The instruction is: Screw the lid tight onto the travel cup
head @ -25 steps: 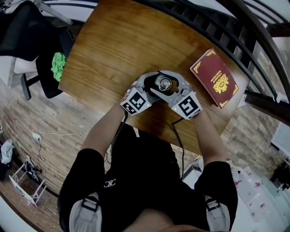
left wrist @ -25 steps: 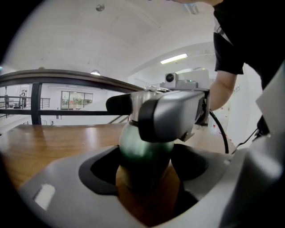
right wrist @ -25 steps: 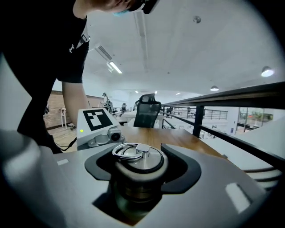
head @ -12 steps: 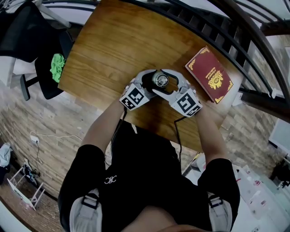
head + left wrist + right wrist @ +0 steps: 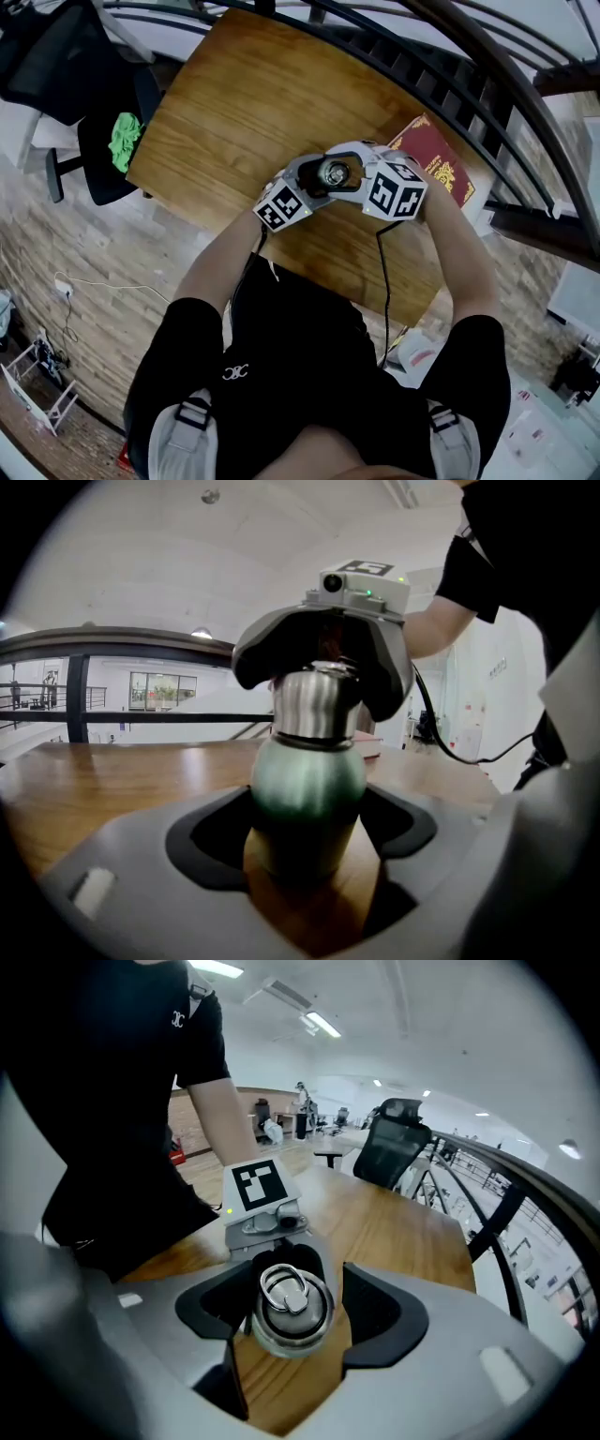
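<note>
– What was the cup made of?

– The travel cup (image 5: 307, 780) had a rounded matte green body and a brushed steel neck. It stood upright on the varnished wooden bench (image 5: 234, 103), toward the person's side. Its round steel lid (image 5: 291, 1305), with a small wire ring lying flat on top, sat on the neck.

– And the tools?

– The left tool (image 5: 305, 806) came in nearly level and was clamped on the green body, with its hollowed black pads against both sides. The right tool (image 5: 300, 1283) leaned down over the top. Its jaws had just been opening and stood wide, with the lid between them but not squeezed.

– Anything close by?

– A dark red book with gold ornament (image 5: 442, 157) lay flat just beside the right tool, one corner hidden behind that tool's marker cube (image 5: 394, 190).

– Did the views differ?

– The head view showed the book plainly. The right gripper view showed the ring clearly, and the left gripper view showed the cup's green flank.
</note>
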`<state>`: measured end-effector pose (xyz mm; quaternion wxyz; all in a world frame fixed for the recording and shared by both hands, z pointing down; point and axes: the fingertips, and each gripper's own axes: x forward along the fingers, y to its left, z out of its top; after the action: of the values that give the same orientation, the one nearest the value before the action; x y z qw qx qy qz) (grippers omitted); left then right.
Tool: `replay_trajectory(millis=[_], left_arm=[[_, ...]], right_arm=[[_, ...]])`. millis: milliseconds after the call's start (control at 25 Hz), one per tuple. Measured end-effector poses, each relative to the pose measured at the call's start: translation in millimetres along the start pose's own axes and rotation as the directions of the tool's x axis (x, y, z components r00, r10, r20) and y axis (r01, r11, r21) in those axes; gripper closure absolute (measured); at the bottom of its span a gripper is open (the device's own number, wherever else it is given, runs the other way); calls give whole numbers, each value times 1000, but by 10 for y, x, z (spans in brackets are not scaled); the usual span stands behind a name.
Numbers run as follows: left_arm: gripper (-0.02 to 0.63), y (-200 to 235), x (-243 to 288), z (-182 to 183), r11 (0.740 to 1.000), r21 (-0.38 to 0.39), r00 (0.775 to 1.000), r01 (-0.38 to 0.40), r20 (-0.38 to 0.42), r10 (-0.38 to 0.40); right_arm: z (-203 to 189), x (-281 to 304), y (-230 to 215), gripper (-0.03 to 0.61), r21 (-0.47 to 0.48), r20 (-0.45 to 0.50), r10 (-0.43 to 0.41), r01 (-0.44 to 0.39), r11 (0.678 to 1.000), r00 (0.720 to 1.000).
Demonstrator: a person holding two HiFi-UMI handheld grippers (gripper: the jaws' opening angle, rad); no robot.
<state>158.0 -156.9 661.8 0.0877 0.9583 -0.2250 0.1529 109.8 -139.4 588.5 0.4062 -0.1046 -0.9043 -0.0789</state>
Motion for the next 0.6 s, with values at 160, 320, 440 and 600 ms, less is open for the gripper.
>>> replay_trajectory(millis=[160,320,440,600], left_arm=[[199,12,-3,-2,1000,-1,1000,0,-2,0],[199,19,-10,3,1000,-2,1000,2,-3,-2],[199,15,-24,-11,1000,0,1000,2,-4,-2],[199,21,-21,-9,1000,0,1000,3,-6,-3]], right_arm=[[-30,49,45,308,-42,-79,87,-91,995,993],[-8,34,4,308,25,-1,29,-29,999,1000],[42,8,-56,308,134,117,-90,74,988,989],[114,-116,-191,308,335,274,-322,224,915,906]])
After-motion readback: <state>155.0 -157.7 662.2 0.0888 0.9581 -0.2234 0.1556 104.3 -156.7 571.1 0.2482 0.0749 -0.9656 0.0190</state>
